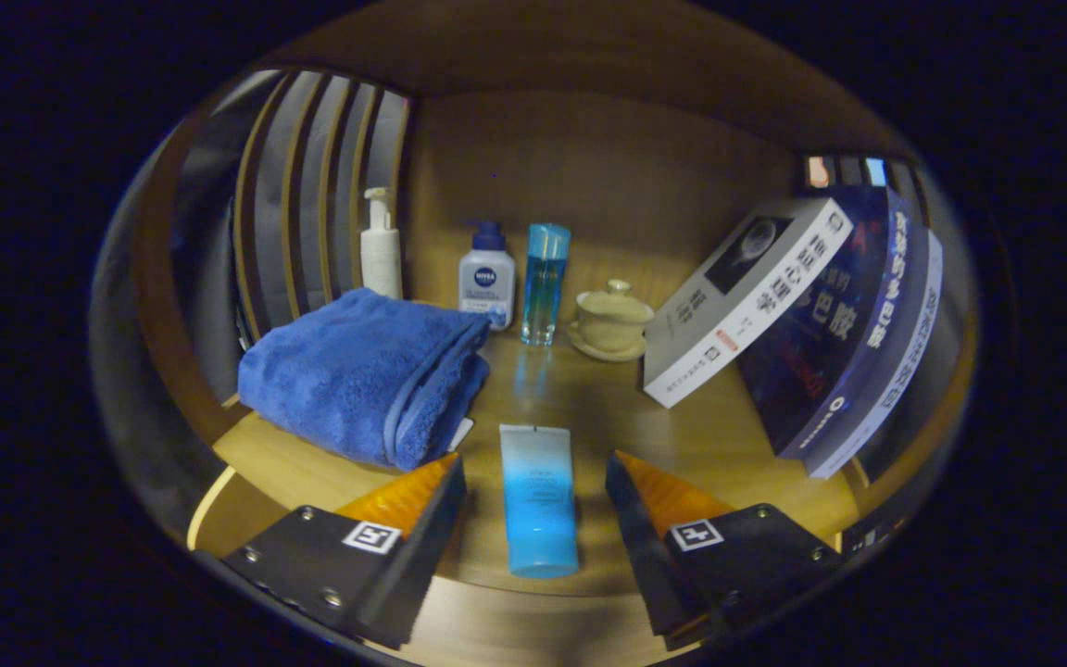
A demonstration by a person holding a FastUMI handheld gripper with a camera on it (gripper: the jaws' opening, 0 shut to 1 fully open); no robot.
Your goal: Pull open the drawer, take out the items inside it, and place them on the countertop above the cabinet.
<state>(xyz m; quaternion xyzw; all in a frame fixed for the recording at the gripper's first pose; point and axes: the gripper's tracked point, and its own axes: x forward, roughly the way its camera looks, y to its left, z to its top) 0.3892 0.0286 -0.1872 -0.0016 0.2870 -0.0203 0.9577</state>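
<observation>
A deep blue folded towel (369,372) lies on the warm tan wooden countertop (589,398), with a tube (538,500) fading from white at its far end to bright blue at its near cap. Farther back stand a white pump bottle (380,245), a white bottle with a dark blue cap (486,276), a clear turquoise bottle (546,283) and a cream lidded cup on its saucer (610,320). To the right lean books (802,324), one white-covered with a black picture, the others navy with pale lettering.

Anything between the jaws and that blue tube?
Nothing visible. The gripper is open and the blue tube lies flat on the wooden surface between its jaws. The folded blue towel lies off to one side.
</observation>
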